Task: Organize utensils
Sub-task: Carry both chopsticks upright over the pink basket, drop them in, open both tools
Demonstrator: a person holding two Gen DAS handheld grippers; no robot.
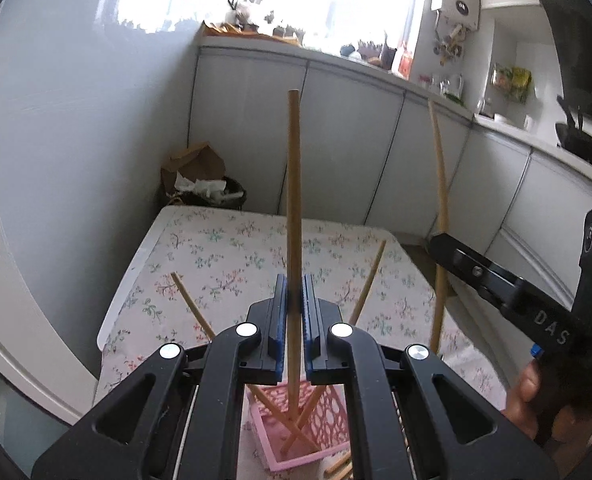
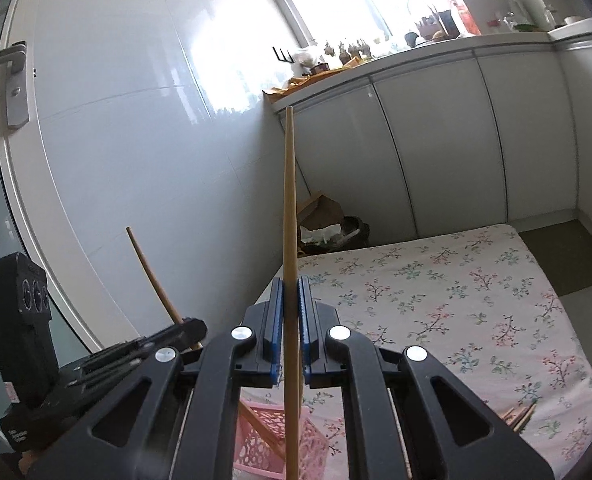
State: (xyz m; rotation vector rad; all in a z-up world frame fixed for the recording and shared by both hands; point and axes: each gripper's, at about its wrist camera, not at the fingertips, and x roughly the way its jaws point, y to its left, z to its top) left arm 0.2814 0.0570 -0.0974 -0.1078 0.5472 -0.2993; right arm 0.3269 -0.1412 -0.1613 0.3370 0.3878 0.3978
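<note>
My left gripper (image 1: 294, 292) is shut on a wooden chopstick (image 1: 294, 184) that stands upright, its lower end down in a pink lattice basket (image 1: 296, 440). Two other chopsticks (image 1: 369, 276) lean in that basket. My right gripper (image 2: 290, 296) is shut on a second upright chopstick (image 2: 289, 208), above the same pink basket (image 2: 315, 444). The right gripper (image 1: 491, 276) and its chopstick (image 1: 441, 216) show at the right of the left wrist view. The left gripper (image 2: 156, 344) and its chopstick (image 2: 152, 276) show at the left of the right wrist view.
The basket stands on a table with a floral cloth (image 2: 455, 300). More loose chopsticks (image 2: 519, 416) lie on the cloth beside the basket. A bin with paper bags (image 1: 204, 180) stands beyond the table, by white cabinets (image 1: 355, 148). A door (image 2: 16, 80) is on the left.
</note>
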